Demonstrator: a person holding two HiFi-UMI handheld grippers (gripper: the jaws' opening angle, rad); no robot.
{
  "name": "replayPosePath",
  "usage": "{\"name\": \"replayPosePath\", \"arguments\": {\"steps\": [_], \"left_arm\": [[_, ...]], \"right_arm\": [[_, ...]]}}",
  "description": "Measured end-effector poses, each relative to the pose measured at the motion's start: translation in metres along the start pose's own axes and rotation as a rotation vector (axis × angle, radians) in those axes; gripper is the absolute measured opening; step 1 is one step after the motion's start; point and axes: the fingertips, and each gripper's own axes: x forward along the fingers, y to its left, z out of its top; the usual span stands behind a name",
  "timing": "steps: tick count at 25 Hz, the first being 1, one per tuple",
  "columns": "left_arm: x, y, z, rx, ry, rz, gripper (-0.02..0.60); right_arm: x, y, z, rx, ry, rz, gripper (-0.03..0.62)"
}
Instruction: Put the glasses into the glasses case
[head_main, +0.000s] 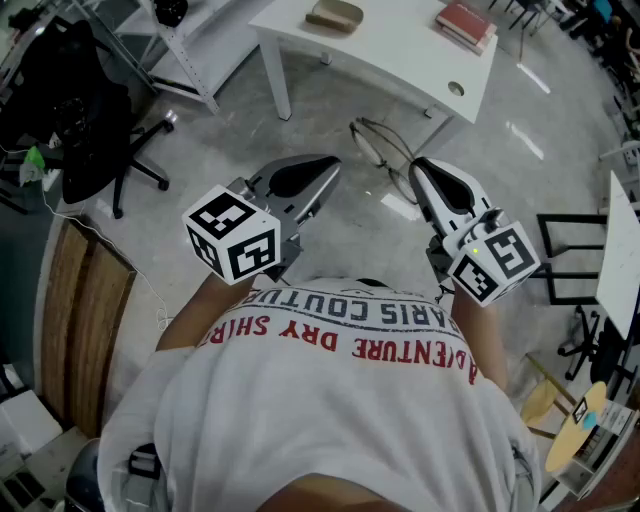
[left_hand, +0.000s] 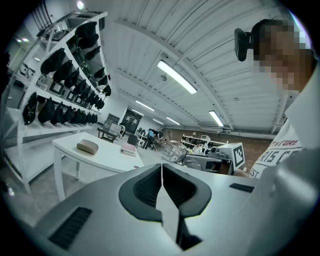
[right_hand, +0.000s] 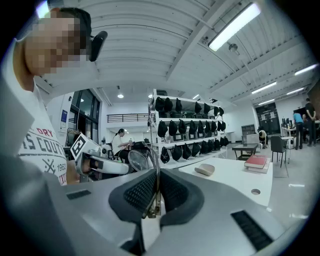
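Note:
Thin wire-framed glasses (head_main: 385, 160) hang in the air above the floor. My right gripper (head_main: 420, 170) is shut on one temple arm. In the right gripper view the temple (right_hand: 156, 187) runs up between the closed pads, with a lens (right_hand: 138, 161) just beyond. My left gripper (head_main: 325, 172) is shut and holds nothing, level with the right one and a little to its left. The tan glasses case (head_main: 334, 15) lies closed on the white table (head_main: 400, 50) ahead, well beyond both grippers. In the left gripper view, the case (left_hand: 88, 146) and glasses (left_hand: 172, 150) also show.
A red book (head_main: 466, 22) lies on the table's right part, near a round cable hole (head_main: 456, 89). A black office chair (head_main: 90, 130) stands at the left, a wooden board (head_main: 85, 320) beside me. Shelves of dark headgear (left_hand: 65, 90) stand behind the table.

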Motion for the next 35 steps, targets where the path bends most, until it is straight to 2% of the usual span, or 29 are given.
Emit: {"name": "replayPosePath", "arguments": {"steps": [6,17,26,35], "left_arm": [[-0.016,0.010,0.002,-0.002,0.009,0.008,0.028],[0.000,0.038,0.010,0.014,0.006,0.023,0.028],[0.038,0.088,0.023,0.000,0.025,0.048,0.028],[0.103,0.170,0.043,-0.065,0.045,0.104,0.028]], "right_arm": [[0.008,0.009,0.002,0.030,-0.009,-0.010,0.037],[0.040,-0.014,0.008,0.020,-0.031,0.022,0.036],[0.085,-0.066,0.012,0.045,-0.035,0.040,0.037],[0.154,-0.152,0.013,0.065,0.024,0.077,0.037]]}}
